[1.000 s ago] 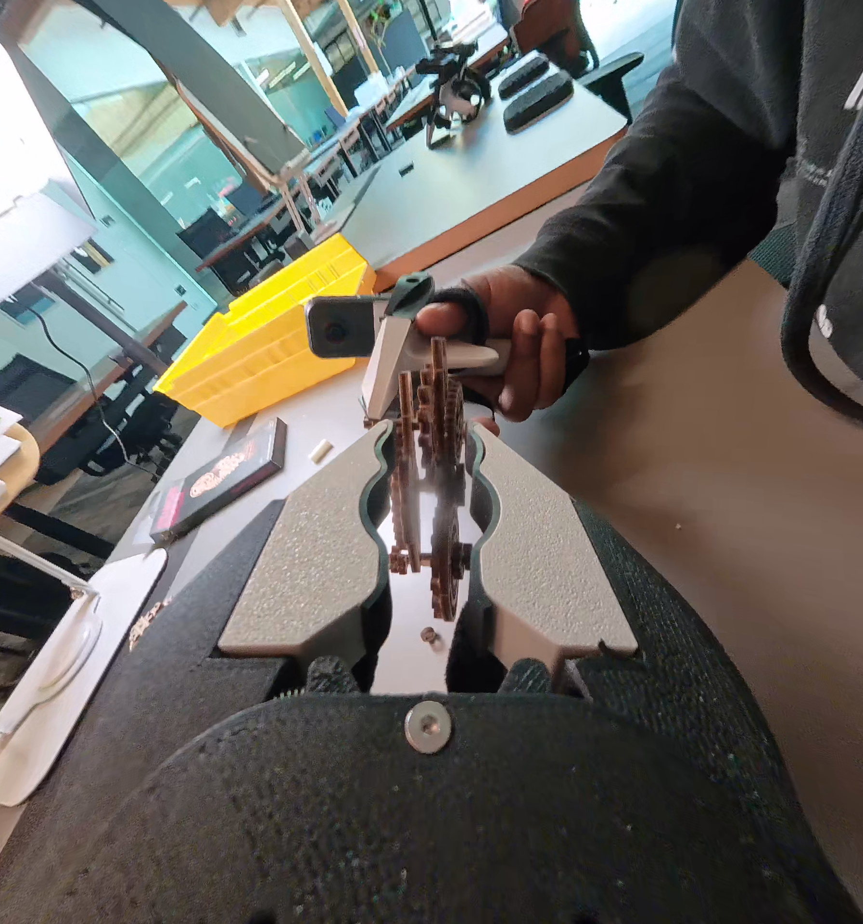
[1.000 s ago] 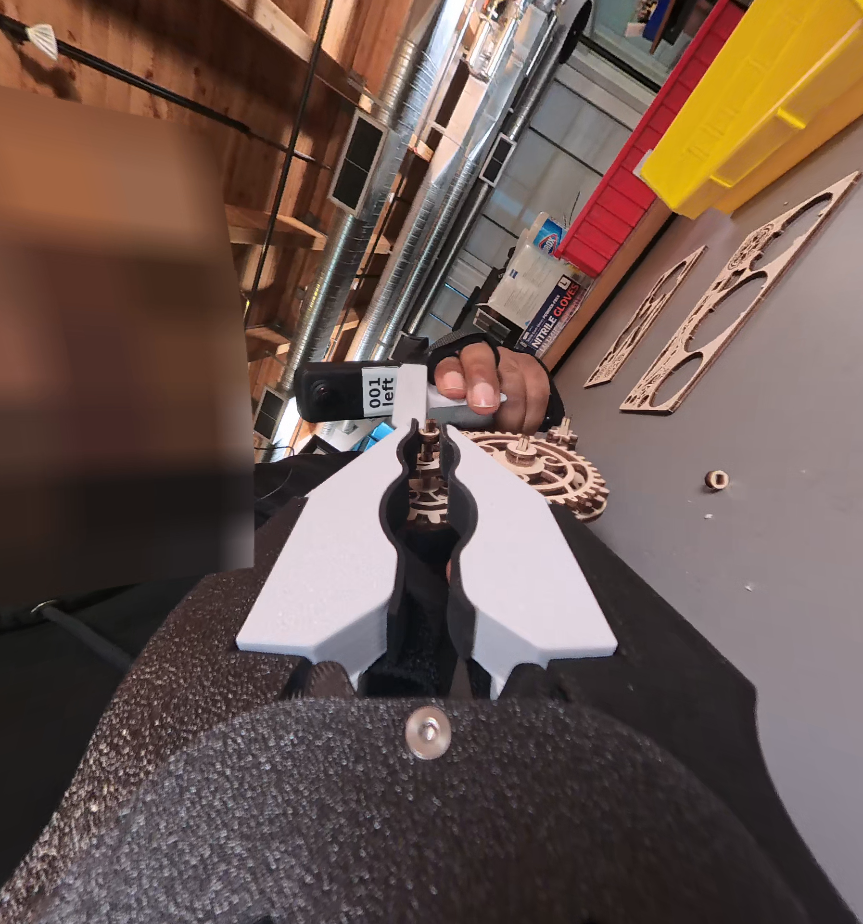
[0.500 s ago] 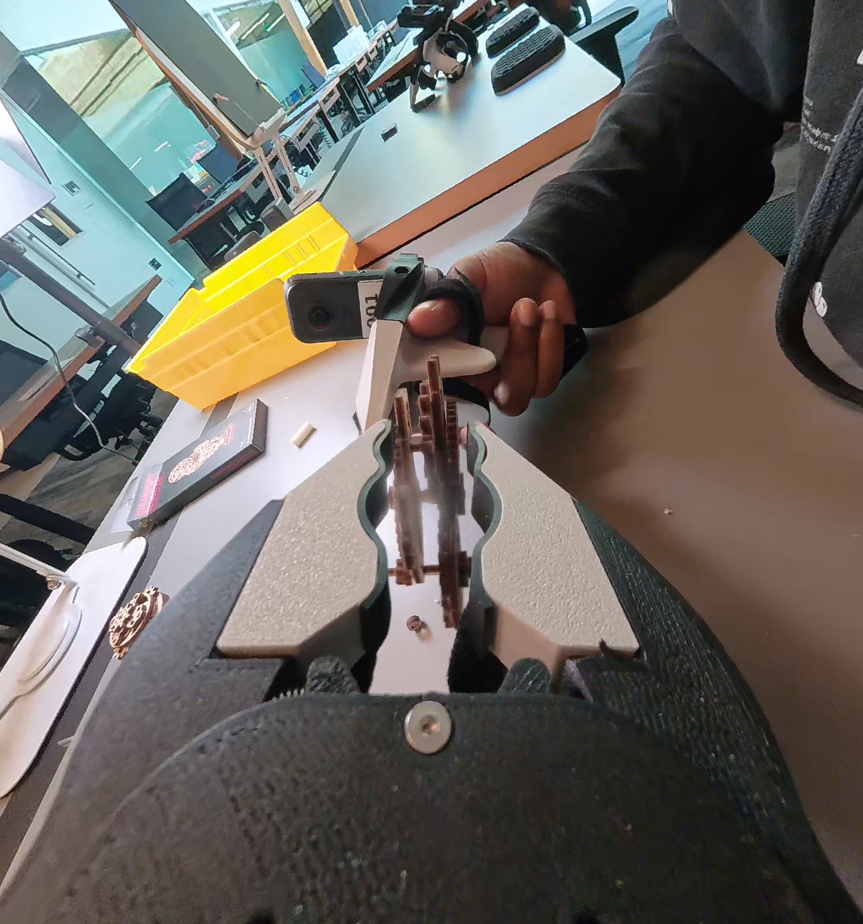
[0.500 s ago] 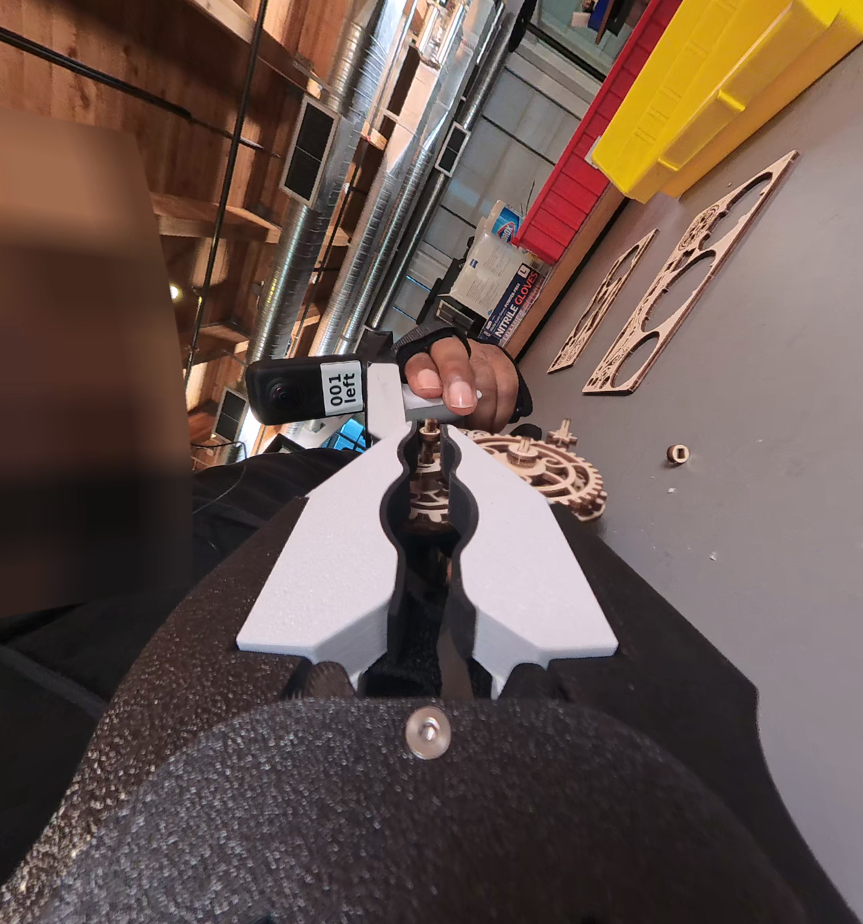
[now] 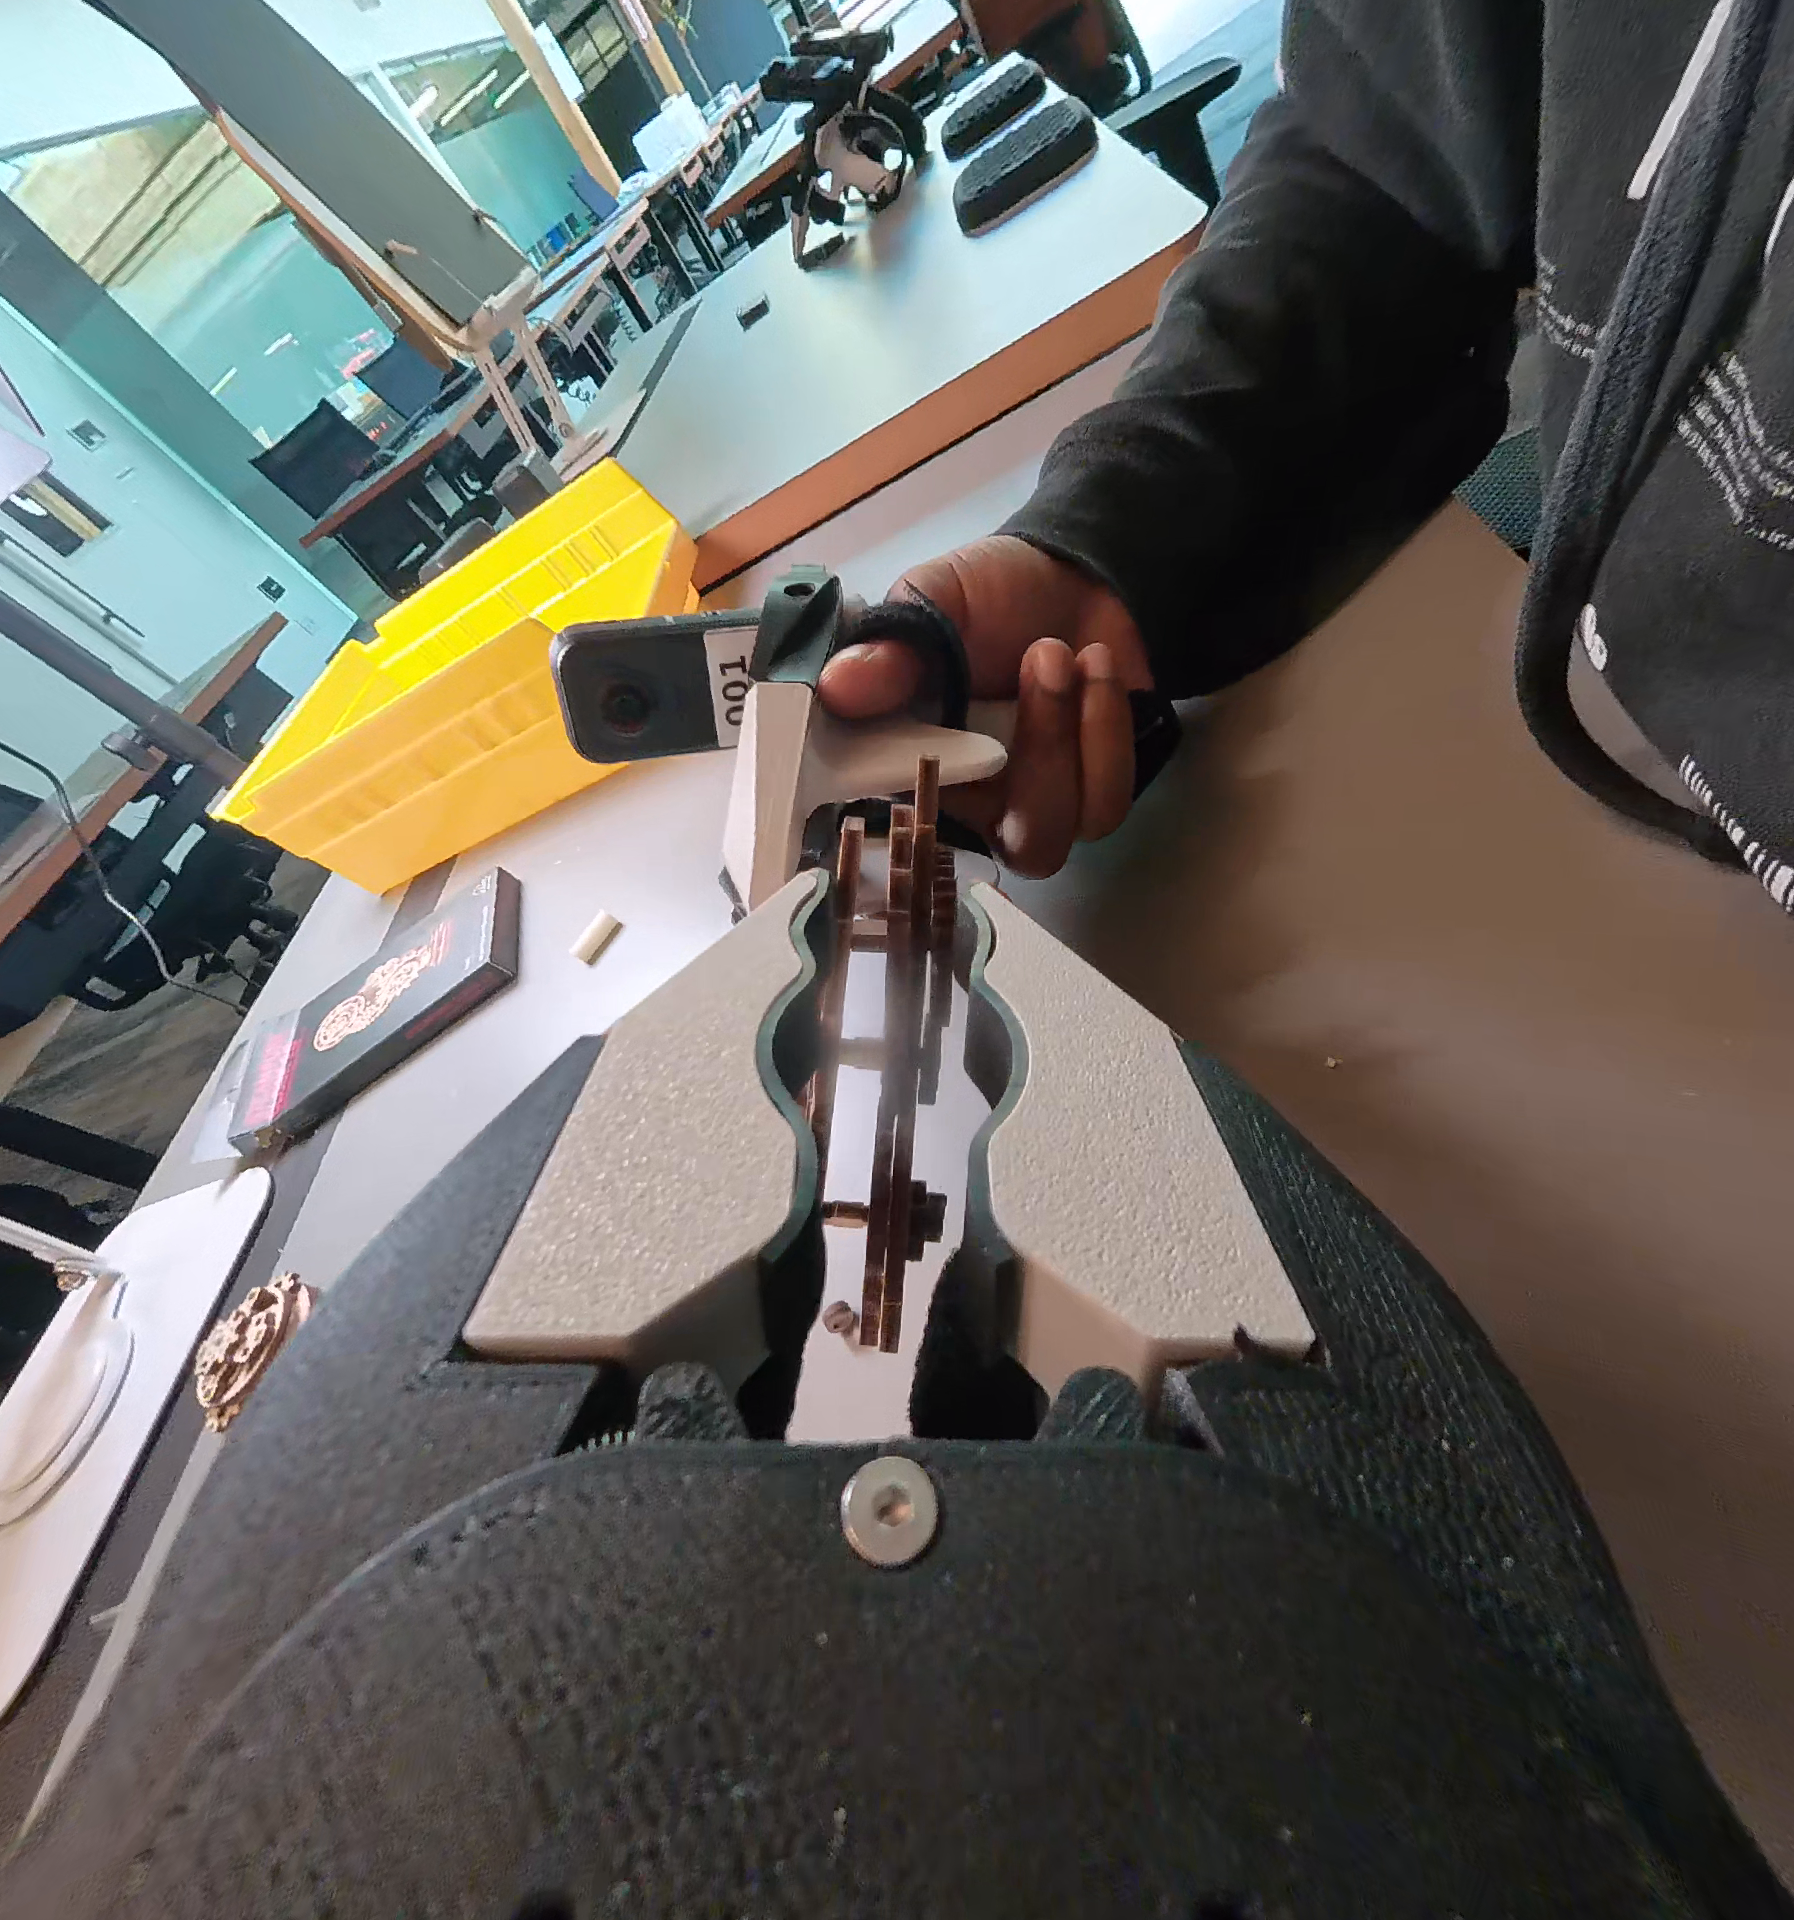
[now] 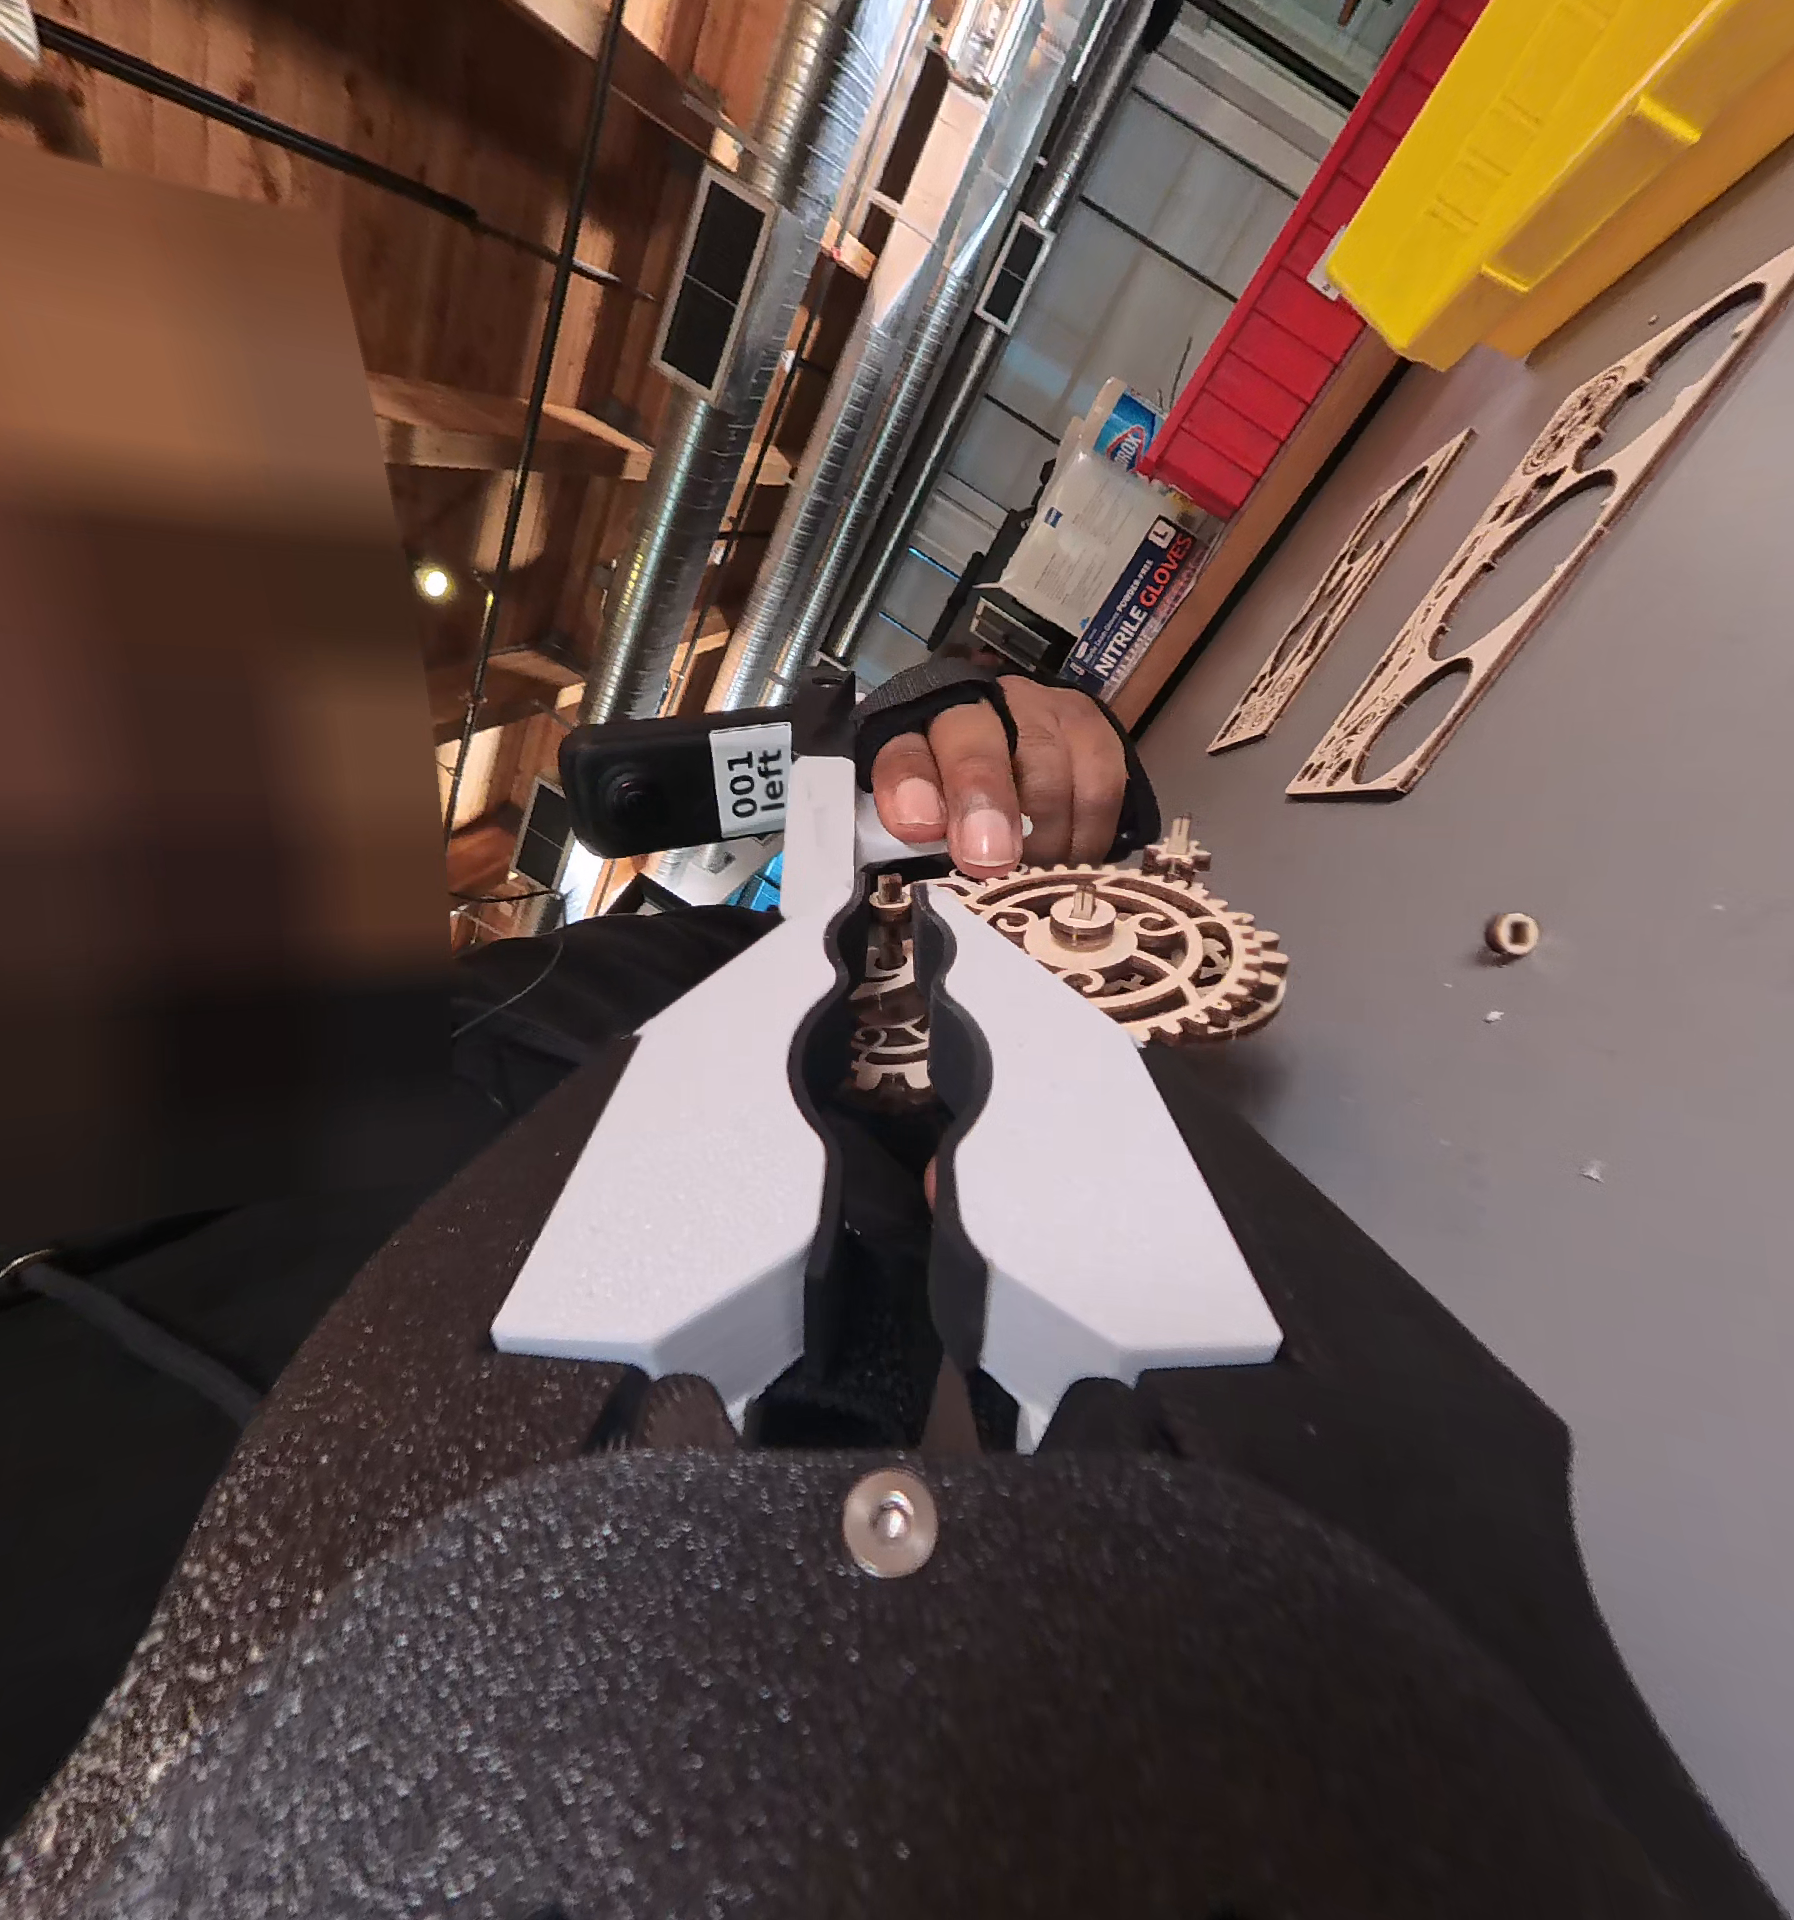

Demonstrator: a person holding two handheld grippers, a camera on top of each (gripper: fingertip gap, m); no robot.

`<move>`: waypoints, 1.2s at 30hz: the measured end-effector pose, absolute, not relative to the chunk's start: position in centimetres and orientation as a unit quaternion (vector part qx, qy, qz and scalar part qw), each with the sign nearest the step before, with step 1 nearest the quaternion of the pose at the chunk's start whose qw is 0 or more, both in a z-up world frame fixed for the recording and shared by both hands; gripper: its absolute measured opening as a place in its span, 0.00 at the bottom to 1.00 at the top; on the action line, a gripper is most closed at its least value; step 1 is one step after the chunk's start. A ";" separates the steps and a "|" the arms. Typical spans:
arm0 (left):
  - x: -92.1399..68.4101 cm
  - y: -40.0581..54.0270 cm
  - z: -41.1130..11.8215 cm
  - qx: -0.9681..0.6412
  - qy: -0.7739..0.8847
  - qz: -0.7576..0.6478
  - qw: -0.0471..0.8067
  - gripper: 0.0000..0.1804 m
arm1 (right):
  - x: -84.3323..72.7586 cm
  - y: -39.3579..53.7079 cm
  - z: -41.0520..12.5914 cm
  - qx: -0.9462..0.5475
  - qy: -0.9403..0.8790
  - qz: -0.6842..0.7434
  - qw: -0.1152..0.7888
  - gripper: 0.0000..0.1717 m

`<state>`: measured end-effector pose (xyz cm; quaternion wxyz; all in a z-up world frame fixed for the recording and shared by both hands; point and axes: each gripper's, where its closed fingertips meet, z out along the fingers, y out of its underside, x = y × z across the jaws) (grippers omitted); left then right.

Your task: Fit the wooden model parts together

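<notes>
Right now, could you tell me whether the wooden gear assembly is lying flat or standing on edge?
On edge: the wooden gear assembly stands with its thin layered edges facing the camera.

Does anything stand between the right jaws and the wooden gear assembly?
Nothing visible does. The right gripper has its tips on either side of a wooden peg on the wooden gear assembly; the loose ring lies aside.

Pale laser-cut wood gear assembly (image 6: 1132,966), matt grey tabletop (image 6: 1599,1143), glossy yellow plastic bin (image 5: 457,727)
</notes>
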<state>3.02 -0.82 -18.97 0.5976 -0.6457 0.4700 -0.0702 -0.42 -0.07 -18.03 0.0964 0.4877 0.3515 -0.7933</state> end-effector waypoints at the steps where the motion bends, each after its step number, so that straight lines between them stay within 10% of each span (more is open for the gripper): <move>1: 3.1 -0.8 -18.8 -0.643 0.470 -0.068 0.601 0.11 | -0.4 -0.1 -17.8 0.483 0.353 -0.796 0.092 0.03; 24: 1.0 2.6 -25.0 -0.627 0.542 0.150 0.539 0.12 | -0.2 5.5 -20.6 0.515 0.550 -0.626 -0.203 0.03; 30: 3.1 0.4 -25.1 -0.664 0.538 0.025 0.518 0.28 | 0.4 3.3 -21.8 0.425 0.669 -0.531 -0.300 0.03; 36: 1.2 0.4 -20.7 -0.730 0.353 -0.206 0.548 0.13 | 1.1 1.3 -21.2 0.327 0.716 -0.479 -0.387 0.04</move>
